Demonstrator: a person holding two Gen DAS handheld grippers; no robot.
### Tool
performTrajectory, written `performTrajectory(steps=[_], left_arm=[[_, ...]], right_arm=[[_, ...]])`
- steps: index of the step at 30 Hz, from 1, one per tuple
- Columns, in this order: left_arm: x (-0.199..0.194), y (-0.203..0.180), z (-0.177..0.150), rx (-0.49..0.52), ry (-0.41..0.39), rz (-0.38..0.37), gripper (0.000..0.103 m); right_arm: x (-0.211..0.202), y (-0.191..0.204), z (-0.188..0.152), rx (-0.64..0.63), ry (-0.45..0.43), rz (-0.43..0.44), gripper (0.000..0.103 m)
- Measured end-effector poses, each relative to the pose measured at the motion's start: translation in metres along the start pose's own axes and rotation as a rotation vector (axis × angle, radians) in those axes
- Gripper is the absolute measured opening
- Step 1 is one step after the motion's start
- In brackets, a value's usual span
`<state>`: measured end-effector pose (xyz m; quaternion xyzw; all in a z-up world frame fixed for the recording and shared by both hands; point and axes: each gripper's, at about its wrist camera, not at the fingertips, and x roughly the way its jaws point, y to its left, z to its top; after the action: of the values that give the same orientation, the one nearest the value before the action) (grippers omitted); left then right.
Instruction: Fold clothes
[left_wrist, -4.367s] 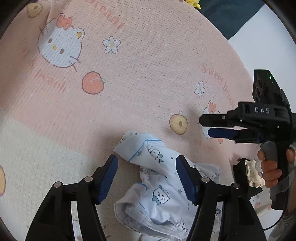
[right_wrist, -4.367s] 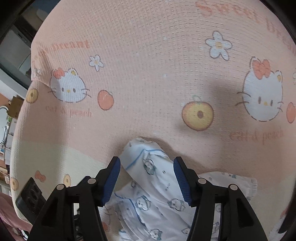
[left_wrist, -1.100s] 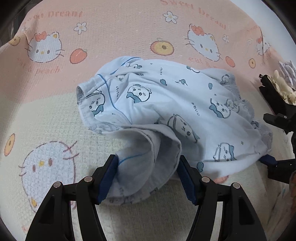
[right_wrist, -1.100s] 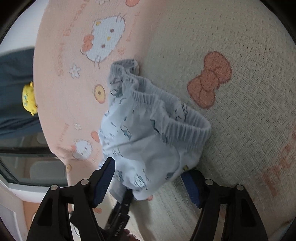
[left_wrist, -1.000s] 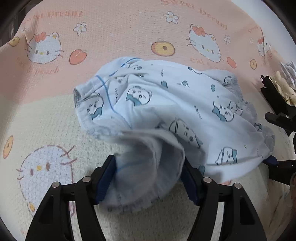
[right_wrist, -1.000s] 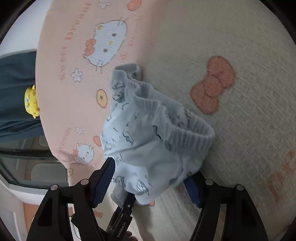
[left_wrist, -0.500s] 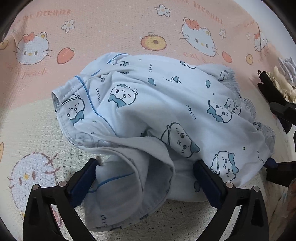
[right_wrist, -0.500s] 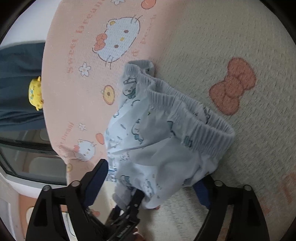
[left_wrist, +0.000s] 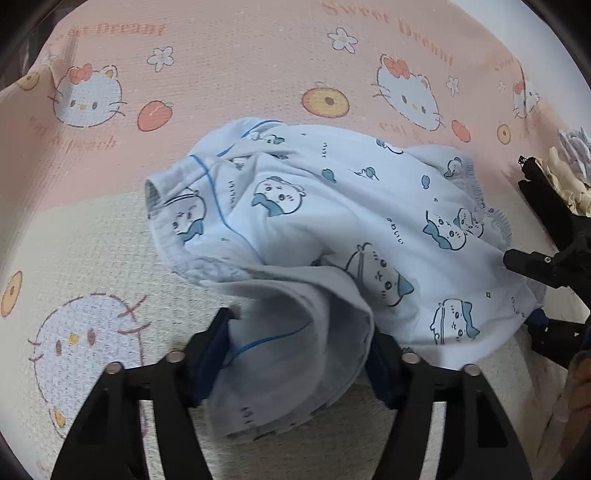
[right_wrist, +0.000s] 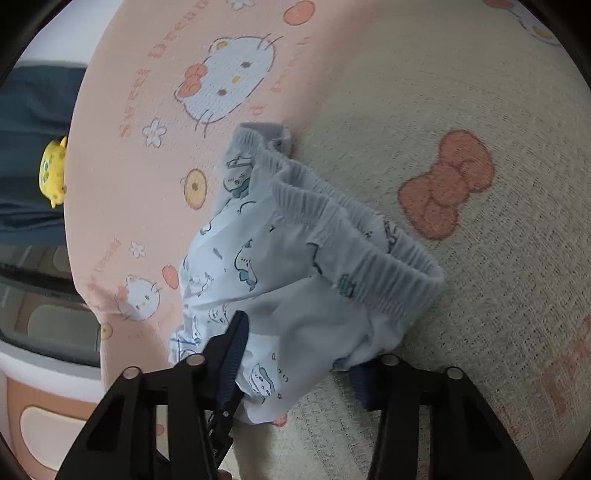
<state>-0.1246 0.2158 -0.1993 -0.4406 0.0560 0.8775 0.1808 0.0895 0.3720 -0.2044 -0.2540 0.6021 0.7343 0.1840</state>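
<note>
A: Surface: a pink and cream waffle-weave bed cover (left_wrist: 229, 74) printed with cartoon cats, peaches and bows, filling both views.

B: Item one?

A: A pale blue cotton pair of children's shorts (left_wrist: 332, 221) with a cartoon print and a ribbed elastic waistband (right_wrist: 369, 258). It lies rumpled at centre frame, one leg opening bunched at lower centre of the left view.

B: Tools?

A: The left tool (left_wrist: 299, 354) is closing, with the leg hem between its blue pads. The right tool (right_wrist: 303, 365) is closing too, over the waistband corner at lower centre of its view. On both, the pads appear to bear on the cloth.

B: Step in hand?

A: Likely taking hold of both ends. Next, probably lift and stretch the shorts flat before any fold.
</note>
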Motion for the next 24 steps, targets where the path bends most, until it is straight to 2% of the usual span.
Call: performTrajectory(steps=[4,5,8,13,17,21,24], left_arm=[[-0.004,0.007,-0.001,-0.007,0.002,-0.036,0.034],[-0.005,0.008,-0.002,-0.015,0.002,-0.048,0.027],[-0.008,0.010,-0.003,-0.046,0.004,-0.059,0.015],[-0.021,0.024,0.001,-0.117,0.005,-0.094,0.014],[-0.032,0.036,0.003,-0.158,0.000,-0.118,0.014],[-0.041,0.054,0.004,-0.222,-0.013,-0.160,0.014],[-0.043,0.066,0.002,-0.276,-0.008,-0.190,0.013]], right_arm=[[0.002,0.006,-0.001,-0.056,-0.009,-0.072,0.025],[0.002,0.010,-0.002,-0.085,-0.013,-0.099,0.023],[0.005,0.025,-0.008,-0.207,-0.028,-0.199,0.017],[0.008,0.059,-0.027,-0.494,-0.068,-0.399,0.014],[0.000,0.081,-0.042,-0.675,-0.108,-0.469,0.013],[-0.009,0.090,-0.047,-0.777,-0.137,-0.519,0.013],[-0.012,0.089,-0.042,-0.752,-0.117,-0.520,0.013]])
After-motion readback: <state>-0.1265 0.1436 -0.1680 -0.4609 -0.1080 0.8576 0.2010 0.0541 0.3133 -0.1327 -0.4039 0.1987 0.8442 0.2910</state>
